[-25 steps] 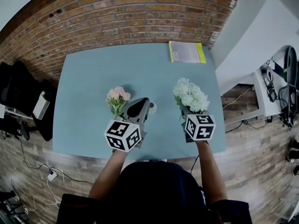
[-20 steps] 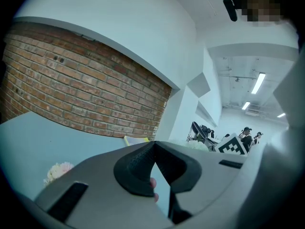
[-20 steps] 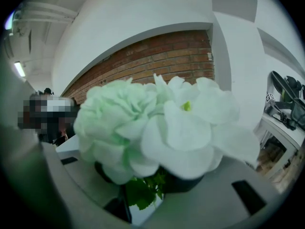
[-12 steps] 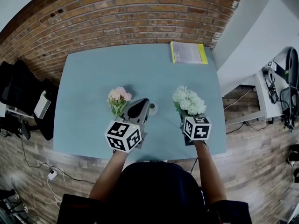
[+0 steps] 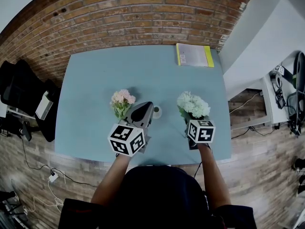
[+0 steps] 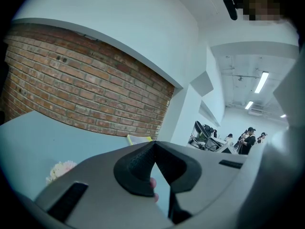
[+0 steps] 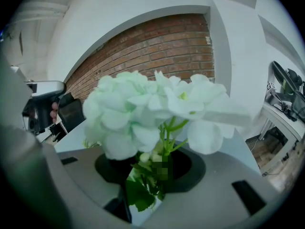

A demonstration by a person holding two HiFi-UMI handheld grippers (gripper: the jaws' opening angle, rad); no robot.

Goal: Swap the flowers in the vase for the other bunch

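**A:** White bunch [image 5: 193,104], where is it now, and which way must it go?

**B:** It is in my right gripper [image 7: 152,173], above the near right part of the blue table [image 5: 95,75]. The jaws are closed on the green stems, low down. The stems go up from the jaws and the white heads stand above and in front of them, so the long axis is close to upright, leaning a little away from me.

**A:** And the target?

**B:** A small white round rim [image 5: 156,111] lies to the left of the bunch, between my two grippers. I judge it is the mouth of the vase, but I cannot say for sure. The bunch is near it, not over it, so I think the stems must travel left before they go down.

**A:** The left side?

**B:** My left gripper [image 6: 153,144] is nearer to that rim, just beside it. Its jaws are pressed together at the tips and I see nothing clamped there. The pink flowers [image 5: 122,99] are just left of it, outside the jaws.
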